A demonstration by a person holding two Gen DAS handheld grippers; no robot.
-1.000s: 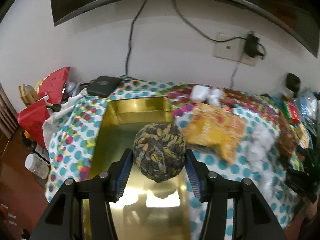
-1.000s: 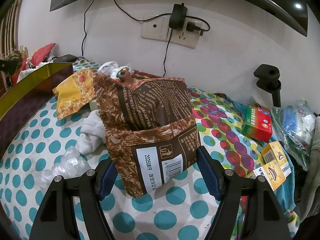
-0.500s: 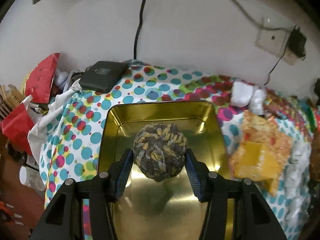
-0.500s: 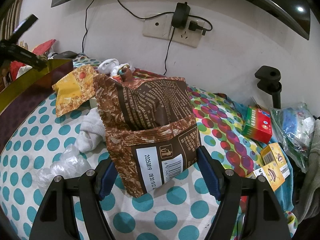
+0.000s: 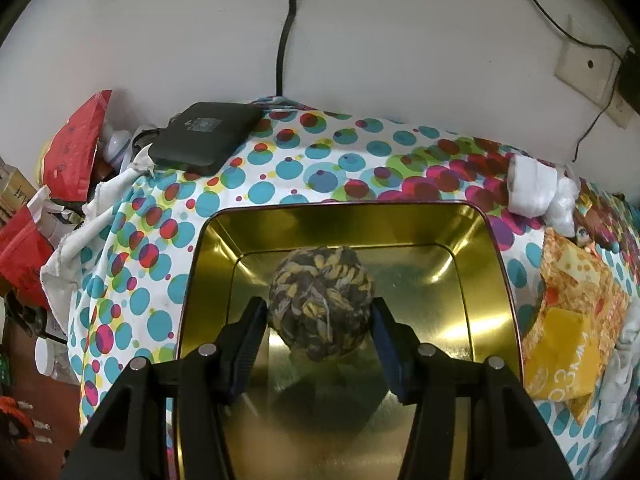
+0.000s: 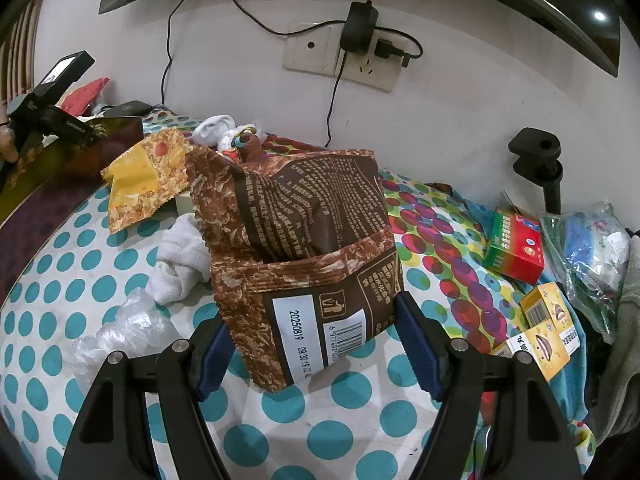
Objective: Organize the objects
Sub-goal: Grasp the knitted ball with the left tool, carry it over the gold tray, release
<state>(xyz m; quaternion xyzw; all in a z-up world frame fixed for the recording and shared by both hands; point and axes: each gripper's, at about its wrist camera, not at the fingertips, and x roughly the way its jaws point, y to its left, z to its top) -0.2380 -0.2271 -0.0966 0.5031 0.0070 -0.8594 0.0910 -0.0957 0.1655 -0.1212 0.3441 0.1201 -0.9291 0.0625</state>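
Note:
A round ball [image 5: 322, 300] braided from dark and yellow cloth sits between the blue pads of my left gripper [image 5: 320, 312], which is shut on it. The ball hangs low inside the far half of an open gold tin [image 5: 344, 210] on the dotted tablecloth. In the right wrist view, my right gripper [image 6: 312, 328] is shut on the lower end of a brown snack bag [image 6: 304, 220] and holds it upright just above the cloth. The tin's side [image 6: 48, 168] shows at that view's far left.
A black box [image 5: 204, 136] lies behind the tin by the wall. An orange snack bag [image 5: 568, 320] and white socks [image 5: 532, 192] lie right of it; red bags [image 5: 76, 148] crowd the left edge. Near the brown bag are a white sock [image 6: 180, 260], crumpled plastic [image 6: 124, 328], a red-green box [image 6: 516, 248] and yellow boxes [image 6: 540, 328].
My left gripper has carried the ball forward and down over the tin, so it now hangs near the tin's back wall. The right gripper and its bag have stayed still.

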